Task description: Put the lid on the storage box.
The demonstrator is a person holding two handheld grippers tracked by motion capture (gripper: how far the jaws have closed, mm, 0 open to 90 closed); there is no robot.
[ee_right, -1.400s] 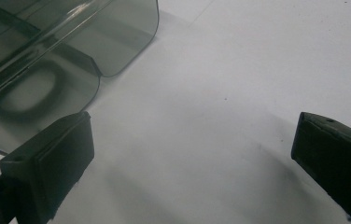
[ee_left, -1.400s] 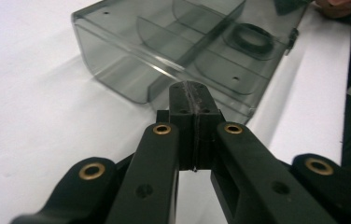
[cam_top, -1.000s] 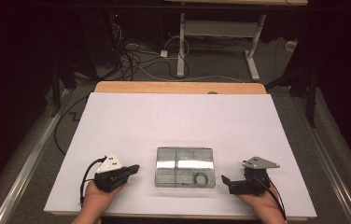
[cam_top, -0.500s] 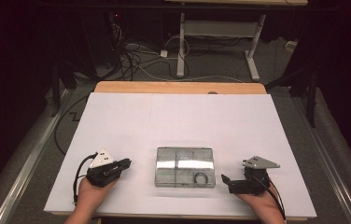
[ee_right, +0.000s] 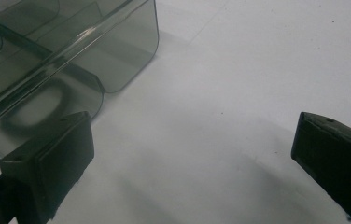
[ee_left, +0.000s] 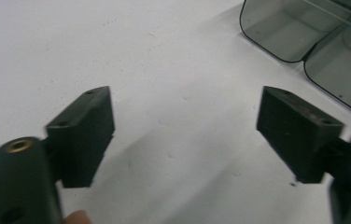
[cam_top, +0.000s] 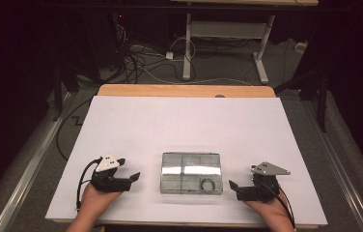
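Left tongs and right tongs rest on the white table near its front edge, both spread wide, grasping nothing. Between them sits a clear box; a ring lies in its near-right compartment.

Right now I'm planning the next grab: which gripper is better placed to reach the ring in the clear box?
Right, probably. The ring lies in the box's near right compartment, on the side of the right gripper, whose open jaws point at that corner. The left gripper, also open, sits across the box.
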